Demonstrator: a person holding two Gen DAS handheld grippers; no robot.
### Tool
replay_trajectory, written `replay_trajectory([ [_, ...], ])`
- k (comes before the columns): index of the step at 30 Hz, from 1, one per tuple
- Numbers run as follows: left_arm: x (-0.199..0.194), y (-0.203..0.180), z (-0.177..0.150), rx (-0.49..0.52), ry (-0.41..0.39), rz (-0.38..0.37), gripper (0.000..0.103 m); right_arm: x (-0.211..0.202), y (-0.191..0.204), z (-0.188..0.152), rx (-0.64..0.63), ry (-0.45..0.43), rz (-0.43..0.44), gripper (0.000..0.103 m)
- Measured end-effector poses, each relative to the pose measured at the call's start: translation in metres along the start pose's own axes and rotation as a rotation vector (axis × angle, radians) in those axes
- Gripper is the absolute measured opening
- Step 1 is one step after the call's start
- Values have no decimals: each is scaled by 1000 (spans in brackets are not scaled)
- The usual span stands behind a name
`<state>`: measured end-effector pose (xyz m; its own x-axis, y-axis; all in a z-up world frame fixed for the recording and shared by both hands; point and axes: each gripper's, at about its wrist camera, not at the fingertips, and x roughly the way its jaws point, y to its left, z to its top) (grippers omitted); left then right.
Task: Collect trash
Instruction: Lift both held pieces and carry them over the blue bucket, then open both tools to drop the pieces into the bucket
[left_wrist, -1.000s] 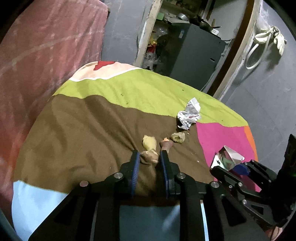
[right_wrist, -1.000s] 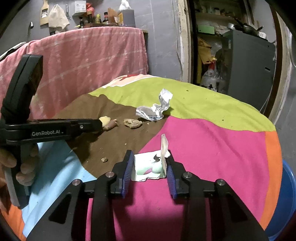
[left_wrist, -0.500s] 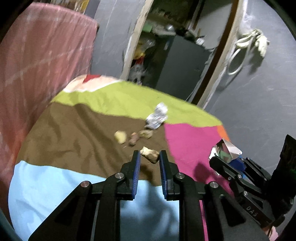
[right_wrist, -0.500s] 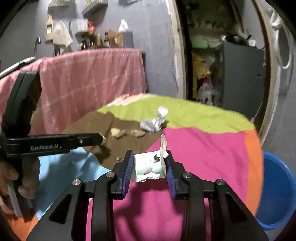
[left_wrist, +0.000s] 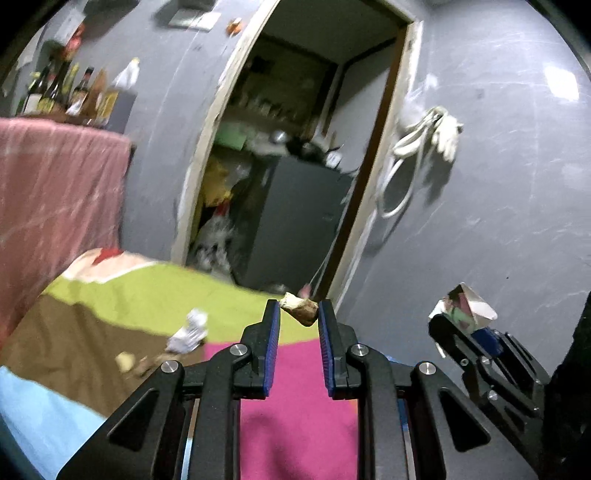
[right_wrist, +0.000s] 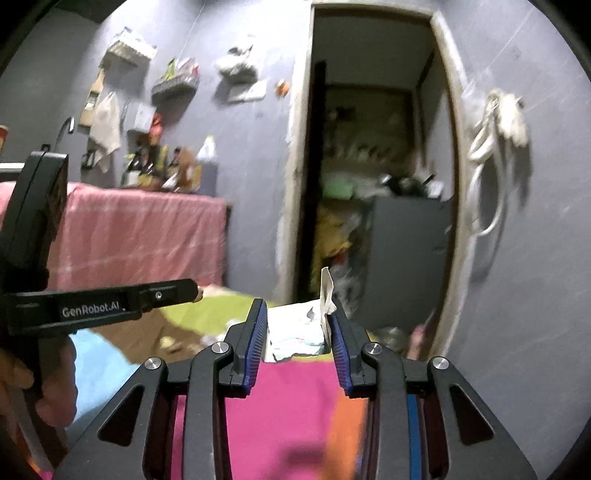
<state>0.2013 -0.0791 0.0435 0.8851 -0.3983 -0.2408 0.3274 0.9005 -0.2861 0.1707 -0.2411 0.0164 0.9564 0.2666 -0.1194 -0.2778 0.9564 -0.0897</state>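
Grey plastered walls (left_wrist: 498, 184) and an open doorway (right_wrist: 373, 184) form the background; a dark cabinet (left_wrist: 295, 229) is seen inside the doorway, and a white cord with a cloth (left_wrist: 424, 147) is hung on the wall to the right of the frame. A pink cloth (right_wrist: 136, 236) is draped over a counter at the left, with bottles (right_wrist: 162, 166) lined up on top. Below, a table is covered by a multicoloured cloth (left_wrist: 295, 406) in green, brown, blue, magenta and orange panels.

The left gripper (left_wrist: 298, 317) is closed on a small brown scrap (left_wrist: 300, 309), which is pinched between the tips of the blue pads and held above the cloth. The right gripper (right_wrist: 297, 321) is closed on a crumpled wrapper (right_wrist: 295, 328), white with pale green print, which is clamped between both pads with one torn edge standing upward. In the left wrist view the same wrapper (left_wrist: 467, 308) is seen in the right gripper at the far right.

On the cloth, a crumpled white paper (left_wrist: 188, 332) is seen at the green and brown border, and small food scraps (left_wrist: 125, 360) lie just beside it on the brown panel. Both views are blurred, so finer detail cannot be told. A hand (right_wrist: 22, 384) is seen holding the left gripper's handle.
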Motion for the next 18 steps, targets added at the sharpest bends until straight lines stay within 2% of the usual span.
replay_trajectory([
  [4, 10, -34, 6, 45, -84, -28, 17, -12, -29, 8, -12, -72, -94, 31],
  [8, 25, -60, 10, 72, -127, -56, 17, -17, -58, 12, -11, -127, -169, 31],
  [18, 73, -96, -5, 115, -97, -72, 17, -21, -113, -3, 38, -169, -304, 31],
])
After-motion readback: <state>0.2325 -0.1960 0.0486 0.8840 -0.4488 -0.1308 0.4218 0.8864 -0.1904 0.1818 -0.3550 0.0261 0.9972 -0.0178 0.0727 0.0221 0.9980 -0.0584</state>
